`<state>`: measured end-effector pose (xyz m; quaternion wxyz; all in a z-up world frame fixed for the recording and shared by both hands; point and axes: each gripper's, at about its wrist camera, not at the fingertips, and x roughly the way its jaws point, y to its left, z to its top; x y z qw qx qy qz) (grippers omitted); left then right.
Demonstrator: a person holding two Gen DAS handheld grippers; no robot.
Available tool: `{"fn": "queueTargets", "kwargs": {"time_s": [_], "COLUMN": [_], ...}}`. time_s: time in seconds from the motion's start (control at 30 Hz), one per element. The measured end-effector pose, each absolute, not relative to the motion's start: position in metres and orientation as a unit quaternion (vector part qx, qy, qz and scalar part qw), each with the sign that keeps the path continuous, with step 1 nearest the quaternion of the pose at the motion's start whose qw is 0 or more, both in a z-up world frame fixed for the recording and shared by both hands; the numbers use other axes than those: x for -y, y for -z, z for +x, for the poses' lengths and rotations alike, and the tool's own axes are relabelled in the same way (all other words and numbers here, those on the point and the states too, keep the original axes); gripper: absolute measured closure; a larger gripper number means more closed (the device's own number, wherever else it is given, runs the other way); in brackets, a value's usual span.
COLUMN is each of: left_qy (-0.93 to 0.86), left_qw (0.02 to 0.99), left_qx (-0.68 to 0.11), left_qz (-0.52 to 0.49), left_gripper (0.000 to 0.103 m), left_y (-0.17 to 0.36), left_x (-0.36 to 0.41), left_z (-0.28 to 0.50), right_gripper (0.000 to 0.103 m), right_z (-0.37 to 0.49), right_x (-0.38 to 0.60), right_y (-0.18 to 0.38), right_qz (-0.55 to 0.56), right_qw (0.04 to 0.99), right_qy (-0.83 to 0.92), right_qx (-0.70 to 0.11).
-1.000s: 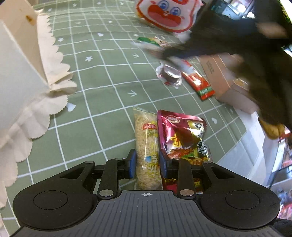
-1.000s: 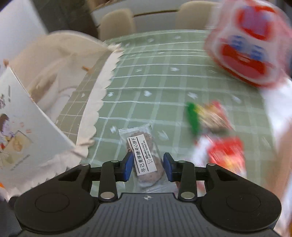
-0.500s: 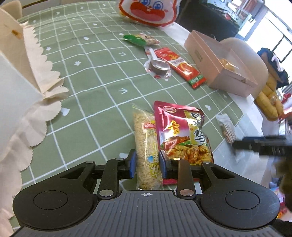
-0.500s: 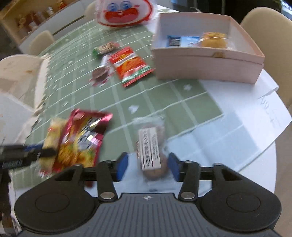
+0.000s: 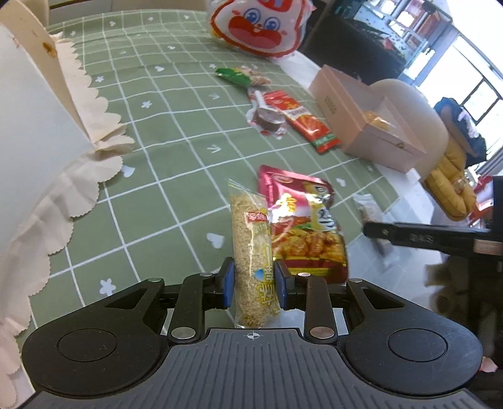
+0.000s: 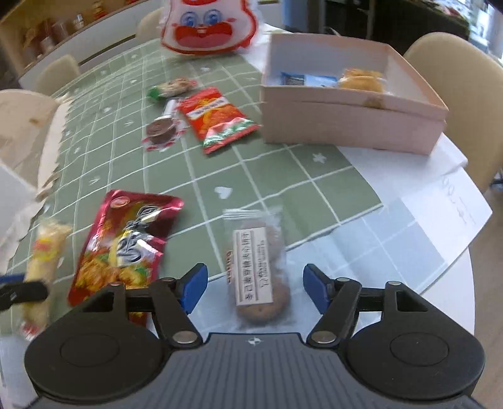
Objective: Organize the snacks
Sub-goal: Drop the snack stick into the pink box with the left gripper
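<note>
My left gripper (image 5: 254,284) is shut on a long clear pack of yellow puffed-rice snack (image 5: 253,251), held near the table's front edge; the pack also shows at the far left in the right wrist view (image 6: 44,267). My right gripper (image 6: 255,284) is open, its jaws wide apart on either side of a clear cookie packet (image 6: 256,267) that lies on the table between them. A red foil snack bag (image 5: 301,220) lies between the two items; it also shows in the right wrist view (image 6: 125,245). The right gripper appears from the side in the left wrist view (image 5: 408,236).
An open pink box (image 6: 352,122) holding a few snacks stands at the right. A red-orange sachet (image 6: 217,118), a small chocolate cup (image 6: 160,129), a green-ended candy (image 6: 171,86) and a big cartoon-face bag (image 6: 204,25) lie farther back. A scalloped paper bag (image 5: 41,126) stands left.
My right gripper swung from the paper bag to the table's front right edge with the cookie packet, then opened, leaving the packet on the table. The left gripper kept its hold.
</note>
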<state>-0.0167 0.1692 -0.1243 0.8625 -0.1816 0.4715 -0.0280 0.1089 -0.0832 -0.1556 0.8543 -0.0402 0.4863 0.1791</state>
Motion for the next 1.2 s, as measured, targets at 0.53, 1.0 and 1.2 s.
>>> {"fn": "queueTargets", "kwargs": {"time_s": [0.53, 1.0, 1.2], "left_qy": [0.135, 0.249, 0.184], "left_qw": [0.856, 0.907, 0.913], "left_qx": [-0.472, -0.308, -0.344], "left_qz": [-0.164, -0.147, -0.12], "left_gripper": [0.072, 0.072, 0.072], "left_y": [0.103, -0.027, -0.002], "left_x": [-0.116, -0.044, -0.002], "left_z": [-0.007, 0.147, 0.229], "right_gripper": [0.068, 0.068, 0.068], "right_z": [0.099, 0.112, 0.124], "right_x": [0.093, 0.193, 0.218], "right_y": [0.127, -0.043, -0.043], "right_qz": [-0.082, -0.034, -0.036], "right_qw": [0.847, 0.945, 0.949], "right_qy": [-0.203, -0.138, -0.119], "right_qx": [-0.484, -0.295, -0.288]}}
